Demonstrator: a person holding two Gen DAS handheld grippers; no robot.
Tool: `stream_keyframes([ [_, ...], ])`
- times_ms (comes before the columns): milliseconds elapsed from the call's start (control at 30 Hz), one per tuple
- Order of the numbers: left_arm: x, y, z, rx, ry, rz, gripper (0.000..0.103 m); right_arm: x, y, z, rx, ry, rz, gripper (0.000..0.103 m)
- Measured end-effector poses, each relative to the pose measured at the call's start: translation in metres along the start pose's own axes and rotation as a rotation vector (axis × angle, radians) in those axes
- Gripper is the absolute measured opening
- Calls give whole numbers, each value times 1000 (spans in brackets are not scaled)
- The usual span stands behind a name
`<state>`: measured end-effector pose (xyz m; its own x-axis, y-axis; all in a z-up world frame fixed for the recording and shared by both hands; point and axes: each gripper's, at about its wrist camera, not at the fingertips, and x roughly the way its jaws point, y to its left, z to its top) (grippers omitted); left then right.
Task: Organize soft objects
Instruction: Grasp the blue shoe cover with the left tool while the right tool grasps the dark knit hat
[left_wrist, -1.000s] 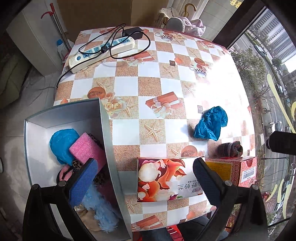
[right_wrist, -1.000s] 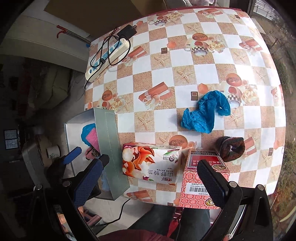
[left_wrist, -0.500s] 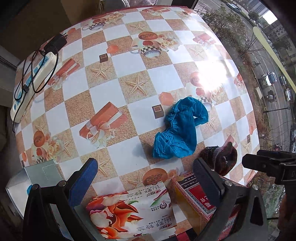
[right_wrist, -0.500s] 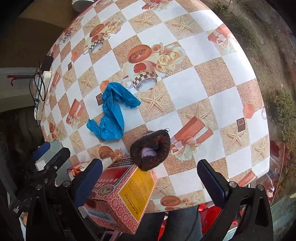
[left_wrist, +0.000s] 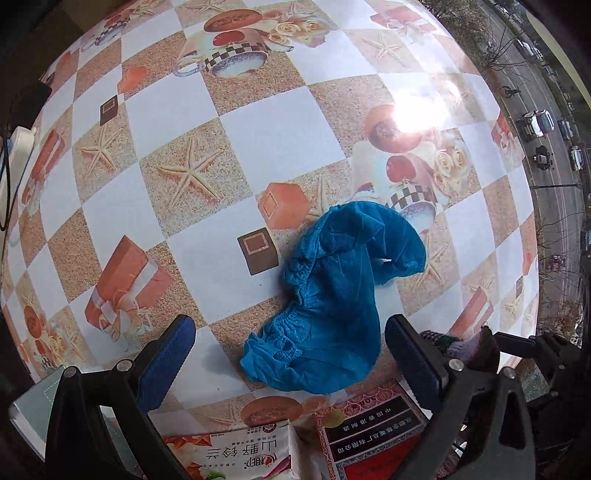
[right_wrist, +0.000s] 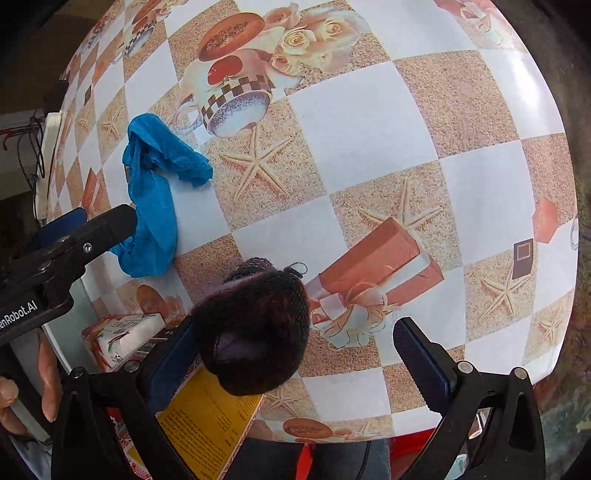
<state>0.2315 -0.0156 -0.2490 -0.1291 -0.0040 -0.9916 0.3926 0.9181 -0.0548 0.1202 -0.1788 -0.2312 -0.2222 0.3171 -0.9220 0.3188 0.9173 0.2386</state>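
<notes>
A crumpled blue shoe cover (left_wrist: 332, 302) lies on the checked tablecloth (left_wrist: 280, 140). My left gripper (left_wrist: 291, 365) is open, and the cover's near end lies between its fingers. The cover also shows in the right wrist view (right_wrist: 151, 192). A dark knitted pouch (right_wrist: 255, 328) lies by the table's near edge. My right gripper (right_wrist: 295, 362) is open just over it, with the pouch against its left finger (right_wrist: 170, 365). The pouch peeks out behind the left gripper's right finger (left_wrist: 461, 343).
A red and yellow box (right_wrist: 207, 424) and a flowered tissue pack (left_wrist: 236, 458) lie at the near table edge. A grey bin corner (left_wrist: 29, 406) sits at the left. A power strip (right_wrist: 48, 162) lies far left. The table edge (right_wrist: 546, 373) is close on the right.
Both grippers have dropped and moved forward. The left now straddles the blue shoe cover; the right has closed in on the knitted pouch. Both stay open.
</notes>
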Motion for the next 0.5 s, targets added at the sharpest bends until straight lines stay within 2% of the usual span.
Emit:
stream_keyframes([
  [100,12,-8,1,23,-8,112,103,-4,-11,-2,-14,-22,-77,103],
  [200,18,6,0,-14,-19,192,103,-8,-29,-6,-19,-51,-148,103],
  [267,19,22,-2,-58,-8,170,103,-8,-43,-8,-1,-56,-180,103],
  [333,16,33,-5,-85,-13,123,103,-9,-51,-10,14,-65,-136,103],
  [400,15,35,-7,-79,-17,112,103,-8,-52,-13,8,-71,-93,103],
  [500,20,32,-10,-81,-2,91,103,3,-45,-17,-20,-59,-137,103],
])
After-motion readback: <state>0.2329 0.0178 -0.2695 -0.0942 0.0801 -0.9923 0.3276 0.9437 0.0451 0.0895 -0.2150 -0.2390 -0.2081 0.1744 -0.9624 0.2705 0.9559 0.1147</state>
